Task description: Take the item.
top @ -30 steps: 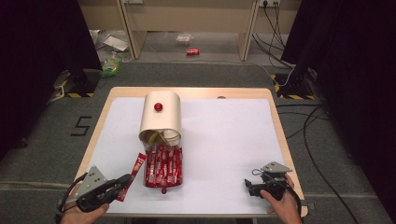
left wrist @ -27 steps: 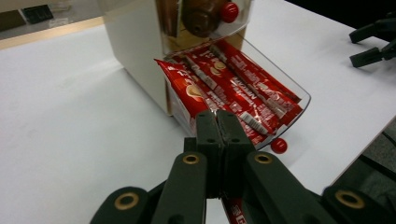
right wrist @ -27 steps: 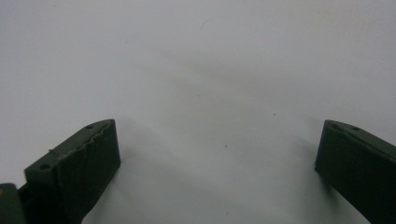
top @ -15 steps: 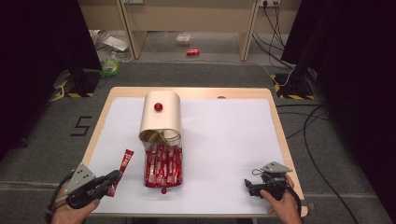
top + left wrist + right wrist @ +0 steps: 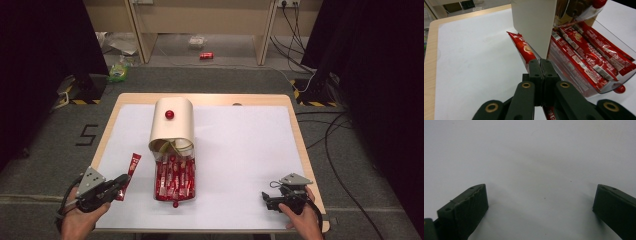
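Note:
A red sachet (image 5: 132,166) lies left of the pile, its near end pinched in my left gripper (image 5: 122,181), which is shut on it. In the left gripper view the sachet (image 5: 522,48) sticks out beyond the closed jaws of the left gripper (image 5: 540,63), beside the cream container's wall (image 5: 534,25). The cream container (image 5: 173,127) lies on its side with a red knob on top. Several red sachets (image 5: 174,177) spill from it into a clear lid (image 5: 175,200). My right gripper (image 5: 267,198) rests at the front right, open over bare white sheet, its fingers (image 5: 465,207) wide apart.
A white sheet (image 5: 240,145) covers the wooden table (image 5: 210,99). On the floor beyond lie a red can (image 5: 206,55) and a green bag (image 5: 118,73). Cables (image 5: 335,140) trail on the floor at the right.
My left gripper has carried the red sachet leftward, away from the pile in the clear lid. The right gripper has stayed put.

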A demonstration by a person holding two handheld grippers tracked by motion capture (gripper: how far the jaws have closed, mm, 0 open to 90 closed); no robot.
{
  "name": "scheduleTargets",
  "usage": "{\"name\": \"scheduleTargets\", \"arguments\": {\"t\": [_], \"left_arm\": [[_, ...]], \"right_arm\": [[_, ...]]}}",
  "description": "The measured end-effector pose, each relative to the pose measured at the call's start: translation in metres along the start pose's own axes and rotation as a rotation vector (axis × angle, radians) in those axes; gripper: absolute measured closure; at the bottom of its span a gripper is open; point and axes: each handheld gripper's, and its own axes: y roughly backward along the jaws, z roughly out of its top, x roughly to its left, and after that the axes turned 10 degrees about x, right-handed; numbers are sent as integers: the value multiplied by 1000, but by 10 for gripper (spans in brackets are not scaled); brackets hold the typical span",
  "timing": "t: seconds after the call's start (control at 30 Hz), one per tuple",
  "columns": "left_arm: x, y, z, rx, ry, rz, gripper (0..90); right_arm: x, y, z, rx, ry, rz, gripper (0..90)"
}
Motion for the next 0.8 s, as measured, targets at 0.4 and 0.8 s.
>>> {"name": "scheduleTargets", "arguments": {"t": [0.4, 0.8], "left_arm": [[7, -13, 6, 1, 11, 19, 882], [16, -31, 14, 16, 20, 50, 882]], "right_arm": [[0, 0, 0, 0, 0, 0, 3], [0, 0, 0, 0, 0, 0, 3]]}}
